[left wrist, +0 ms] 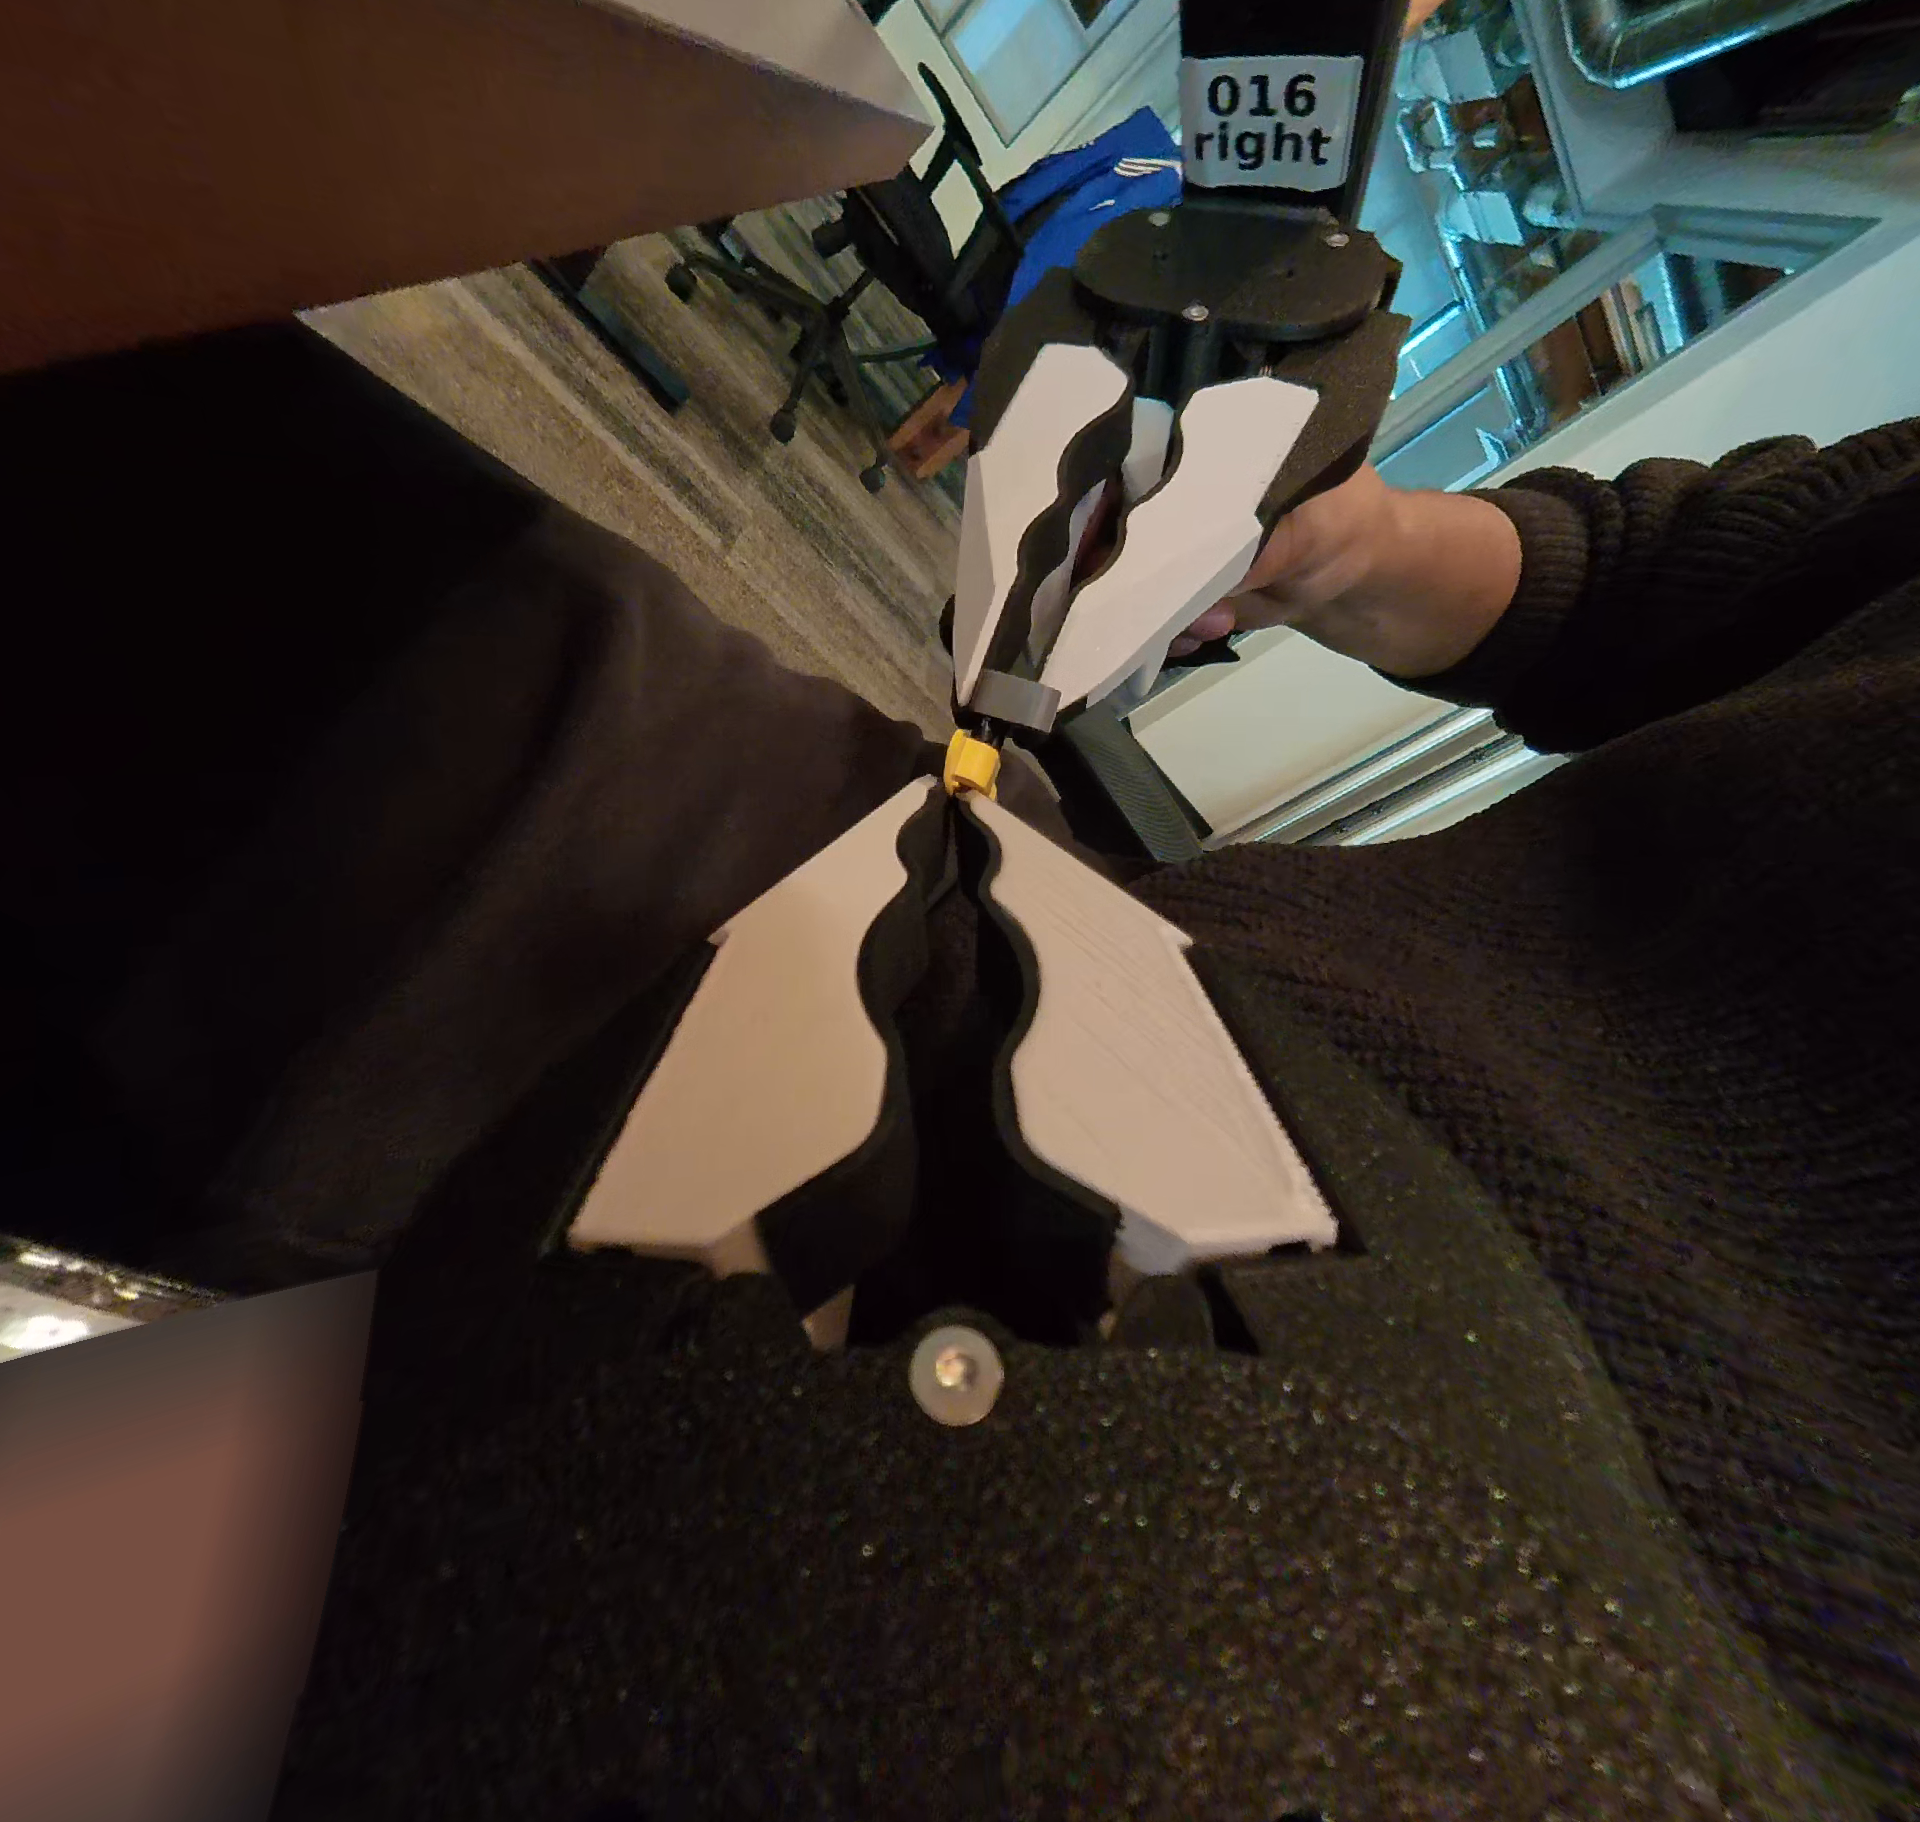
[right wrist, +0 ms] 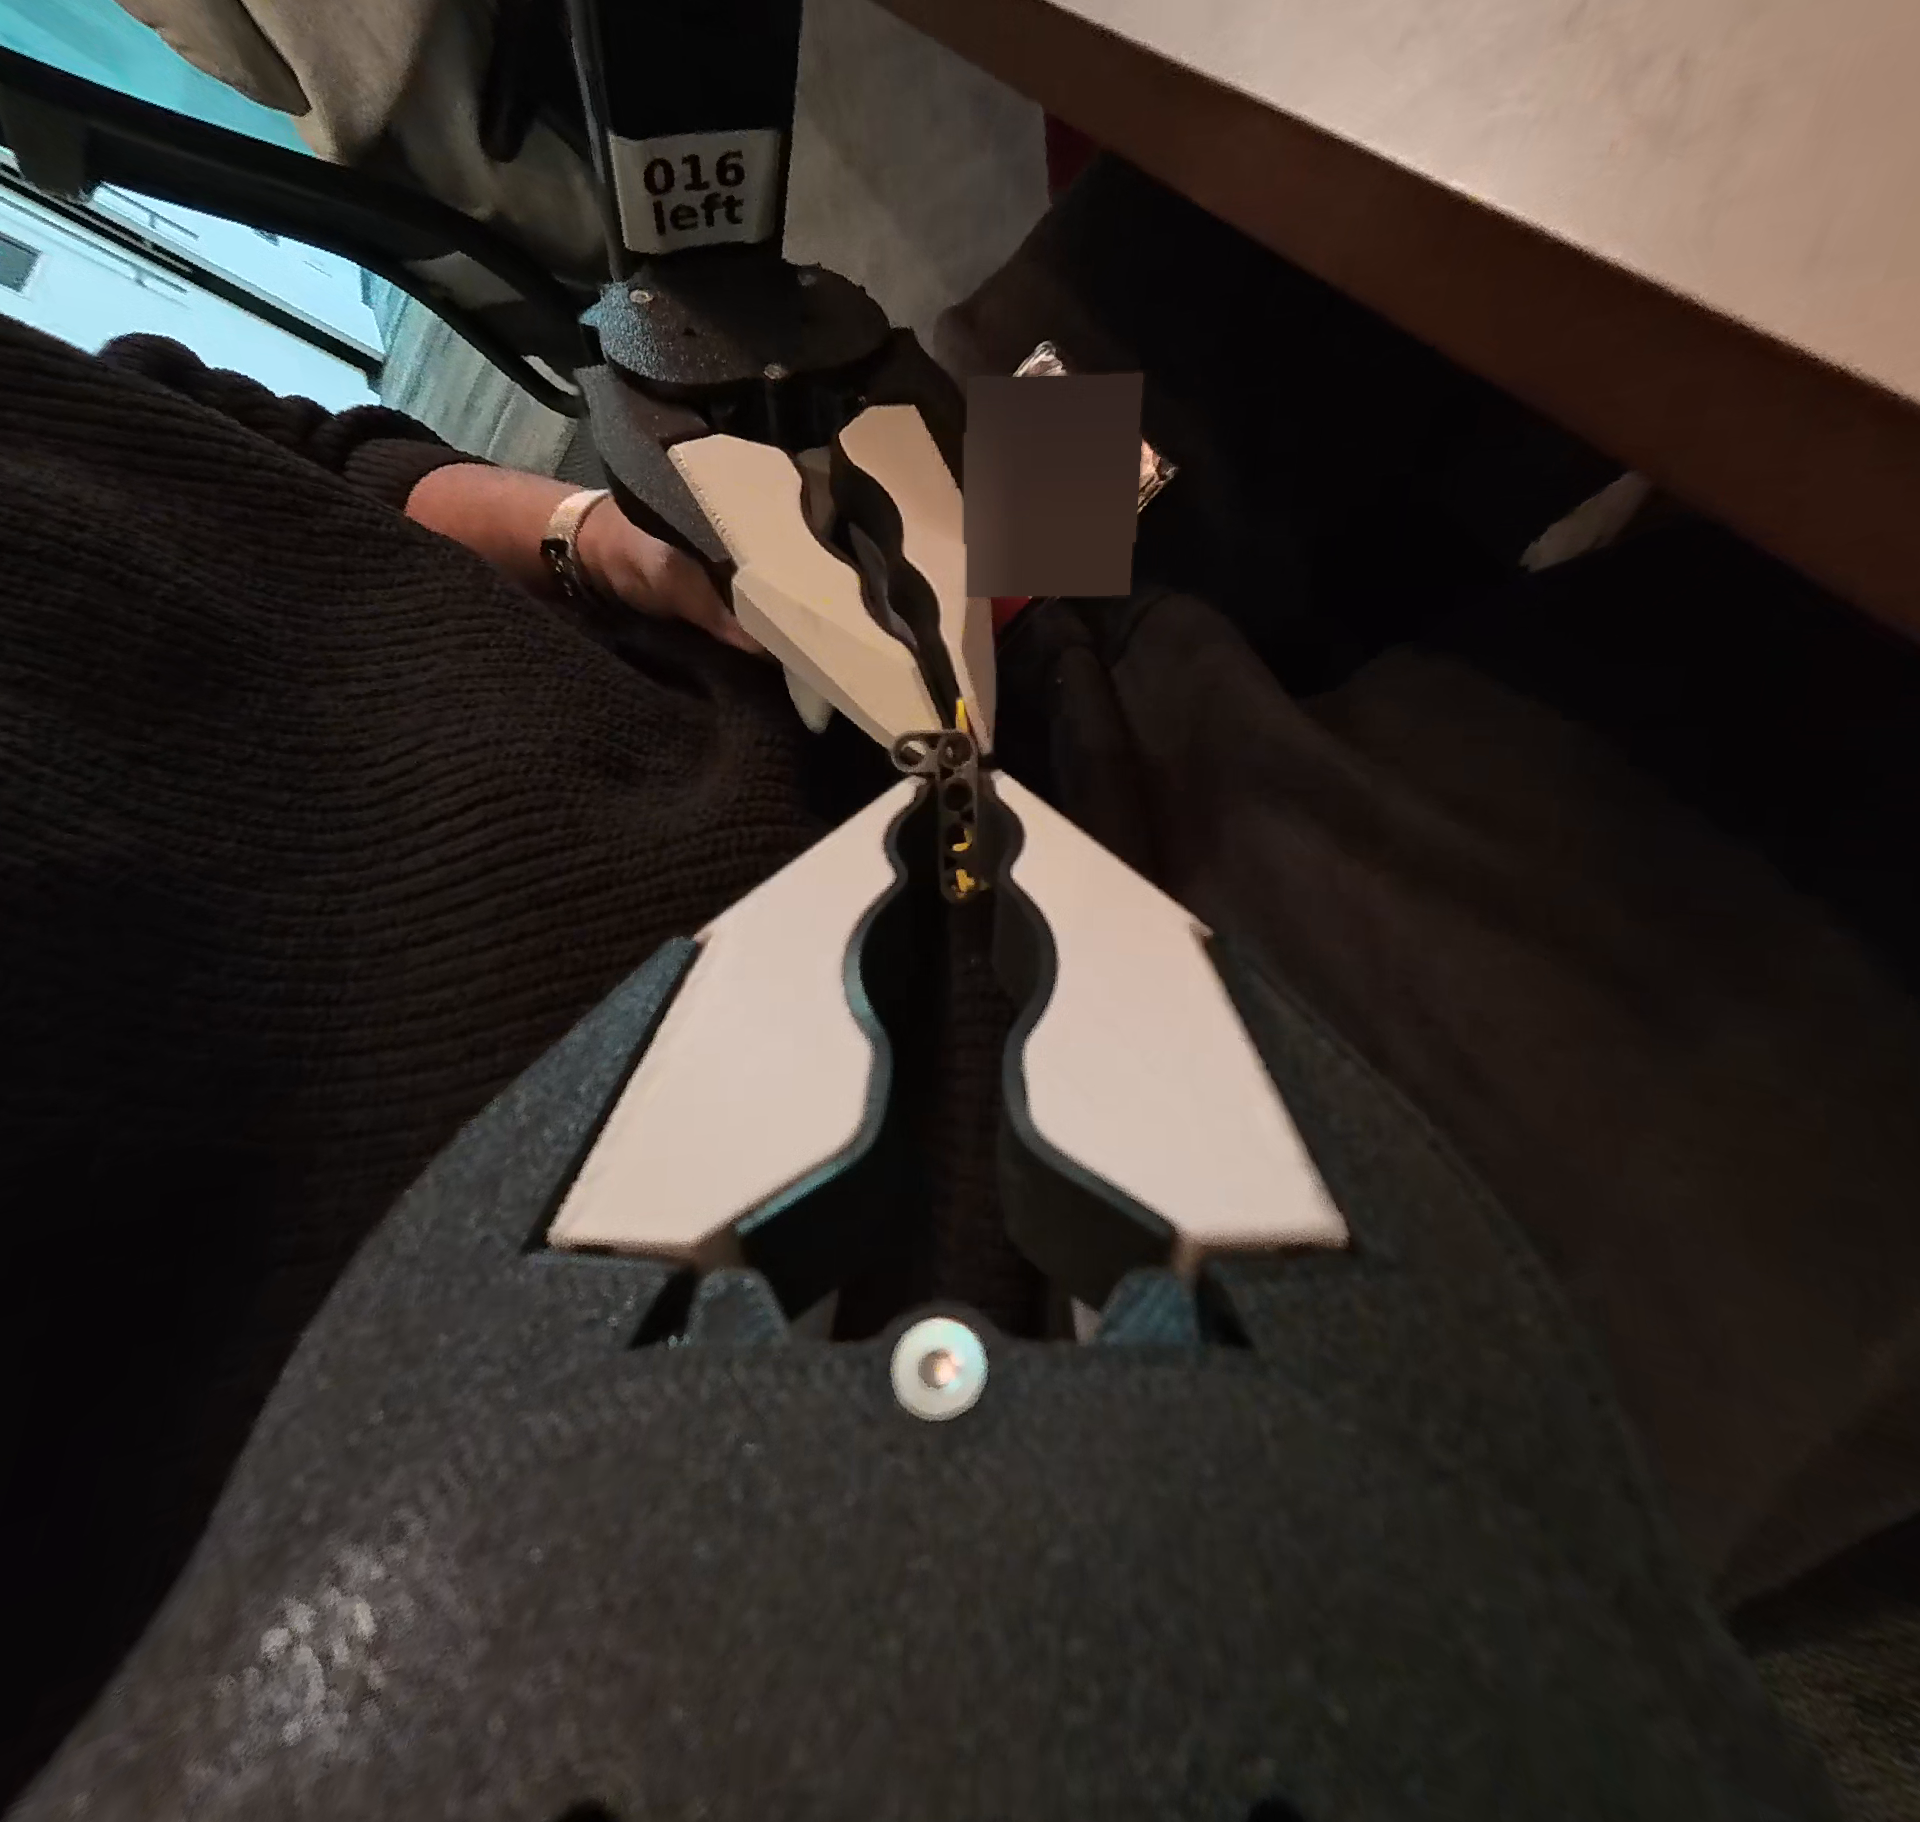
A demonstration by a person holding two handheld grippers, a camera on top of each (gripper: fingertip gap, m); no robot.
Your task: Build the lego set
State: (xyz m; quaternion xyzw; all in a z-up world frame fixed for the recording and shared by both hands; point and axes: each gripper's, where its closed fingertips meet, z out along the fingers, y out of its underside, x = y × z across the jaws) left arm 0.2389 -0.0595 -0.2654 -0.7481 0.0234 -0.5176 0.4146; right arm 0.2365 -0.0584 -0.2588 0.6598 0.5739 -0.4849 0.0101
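Observation:
Both grippers meet tip to tip in front of a person's lap, below a table edge. In the left wrist view my left gripper (left wrist: 958,798) is shut on a small yellow connector piece (left wrist: 971,762). My right gripper (left wrist: 1013,697) comes down from above, shut on a grey beam (left wrist: 1023,702) that touches the yellow piece. In the right wrist view my right gripper (right wrist: 956,785) pinches a dark grey holed beam (right wrist: 958,832), whose bent end (right wrist: 935,749) sticks out of the tips. The left gripper (right wrist: 954,723) presses against it, with a sliver of yellow (right wrist: 962,718) showing.
A brown table edge (left wrist: 416,162) overhangs the upper left, and it also shows in the right wrist view (right wrist: 1455,245). A person's hands (left wrist: 1382,577) (right wrist: 613,557) in dark knit sleeves hold the grippers. Black office chairs (left wrist: 883,255) and a blue garment (left wrist: 1091,193) stand behind. The grippers are tip to tip, or close to it.

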